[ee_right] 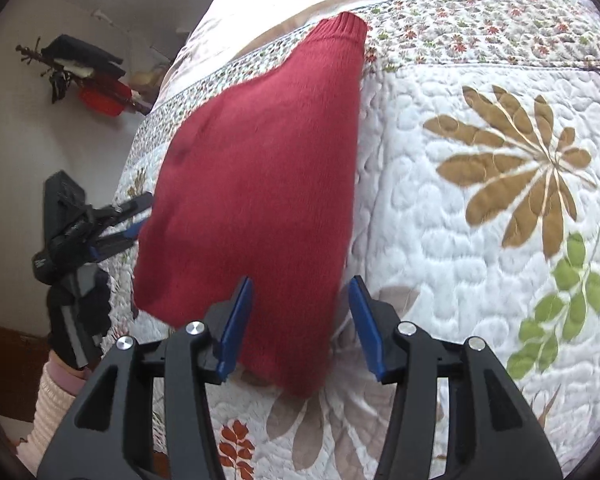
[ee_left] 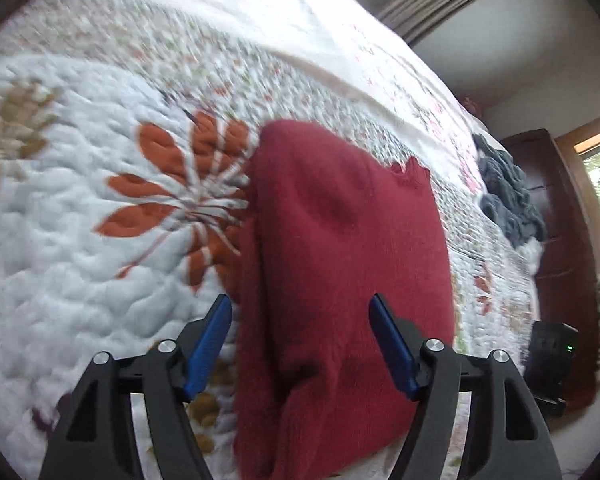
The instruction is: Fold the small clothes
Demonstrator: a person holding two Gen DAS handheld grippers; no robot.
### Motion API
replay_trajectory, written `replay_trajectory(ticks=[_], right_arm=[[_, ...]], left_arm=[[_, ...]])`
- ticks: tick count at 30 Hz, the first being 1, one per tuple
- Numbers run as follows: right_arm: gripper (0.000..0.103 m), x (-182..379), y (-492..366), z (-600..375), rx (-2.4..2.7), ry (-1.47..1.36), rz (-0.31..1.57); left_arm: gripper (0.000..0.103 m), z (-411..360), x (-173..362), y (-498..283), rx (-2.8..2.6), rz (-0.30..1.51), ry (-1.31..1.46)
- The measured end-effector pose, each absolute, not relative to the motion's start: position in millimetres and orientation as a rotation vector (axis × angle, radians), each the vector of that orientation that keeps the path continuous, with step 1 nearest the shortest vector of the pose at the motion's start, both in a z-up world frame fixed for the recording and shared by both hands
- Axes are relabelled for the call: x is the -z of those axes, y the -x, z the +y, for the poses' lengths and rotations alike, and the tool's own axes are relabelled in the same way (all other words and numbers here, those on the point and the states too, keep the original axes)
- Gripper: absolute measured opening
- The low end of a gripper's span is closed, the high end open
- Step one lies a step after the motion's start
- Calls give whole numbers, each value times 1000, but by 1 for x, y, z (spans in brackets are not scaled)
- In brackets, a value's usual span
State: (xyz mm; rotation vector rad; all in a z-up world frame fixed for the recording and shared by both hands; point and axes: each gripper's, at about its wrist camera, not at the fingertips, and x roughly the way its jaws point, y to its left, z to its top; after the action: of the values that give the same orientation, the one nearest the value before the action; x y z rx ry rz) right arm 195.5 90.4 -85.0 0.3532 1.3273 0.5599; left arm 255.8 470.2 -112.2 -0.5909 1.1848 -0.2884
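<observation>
A dark red knitted sweater (ee_left: 340, 264) lies folded on a bed, on a white quilted bedspread (ee_left: 80, 240) stitched with large leaf and flower shapes. The sweater serves as the landmark here. Seen from the right wrist, a ribbed cuff or hem (ee_right: 346, 24) forms its far end, reaching onto the small-flowered border band of the quilt.

The left tongs (ee_left: 300, 340) hang just above the near part of the sweater with their blue pads (ee_left: 210, 344) spread well apart and nothing between them; the red knit fills the gap behind them. In the right wrist view these same tongs (ee_right: 134, 218) sit at the sweater's left edge, held by a hand in a black glove (ee_right: 80, 320) with a pale ribbed sleeve below it.

The right tongs (ee_right: 300, 320) are likewise apart and empty, hovering over the near corner of the sweater, one pad above the red knit and the other above the quilt just right of it.

Beyond the sweater's far right side, a crumpled grey garment (ee_left: 508, 196) lies near the bed's edge. An orange leaf motif (ee_left: 180, 200) shows just left of the sweater.
</observation>
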Motion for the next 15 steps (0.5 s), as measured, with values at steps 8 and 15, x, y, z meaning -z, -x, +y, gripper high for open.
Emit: replay_trajectory(ticks=[8, 15], right_arm=[[58, 101, -229, 87, -594, -457, 1345], [68, 128, -259, 95, -636, -562, 1369]], left_arm=[[82, 455, 150, -288, 498, 1224, 702], [84, 442, 157, -297, 625, 1241, 719]])
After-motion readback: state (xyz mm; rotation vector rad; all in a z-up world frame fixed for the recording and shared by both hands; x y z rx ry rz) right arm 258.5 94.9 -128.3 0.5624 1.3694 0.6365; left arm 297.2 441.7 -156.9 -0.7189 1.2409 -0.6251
